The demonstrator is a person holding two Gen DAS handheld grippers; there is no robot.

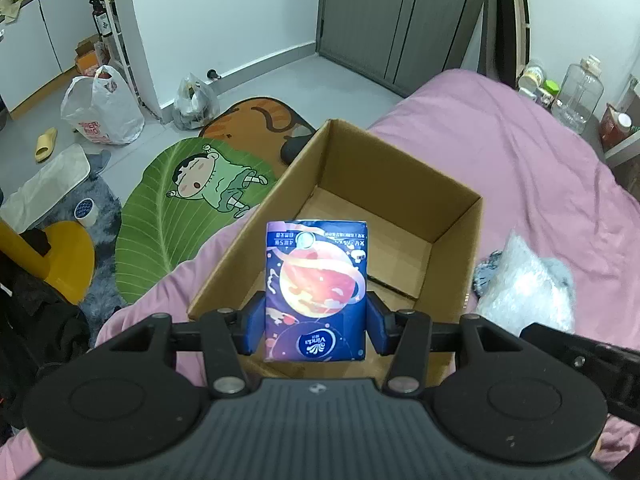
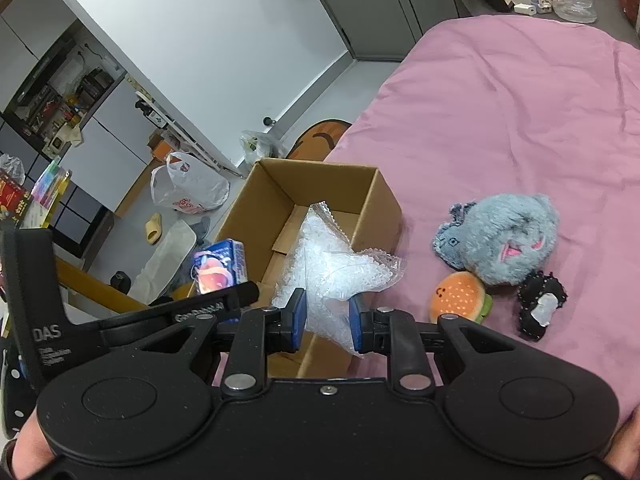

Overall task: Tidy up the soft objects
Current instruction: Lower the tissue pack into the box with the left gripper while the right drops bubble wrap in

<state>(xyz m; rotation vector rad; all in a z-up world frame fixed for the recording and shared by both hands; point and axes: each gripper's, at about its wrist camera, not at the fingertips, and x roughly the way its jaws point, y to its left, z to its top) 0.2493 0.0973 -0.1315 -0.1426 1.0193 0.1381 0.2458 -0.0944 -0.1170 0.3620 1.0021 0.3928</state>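
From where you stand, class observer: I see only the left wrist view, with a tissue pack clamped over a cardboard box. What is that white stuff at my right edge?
Observer: Bubble wrap, clamped in the right gripper above the box.
Operator: Is anything in the box yet?
Observer: The right view shows bare floor past the wrap; the rest is hidden.
Operator: What soft things remain on the bed?
Observer: A grey plush, a burger toy and a black pouch, lying close together right of the box.
Operator: Can you see my tissue pack?
Observer: Yes, the tissue pack hangs beside the box's left wall.
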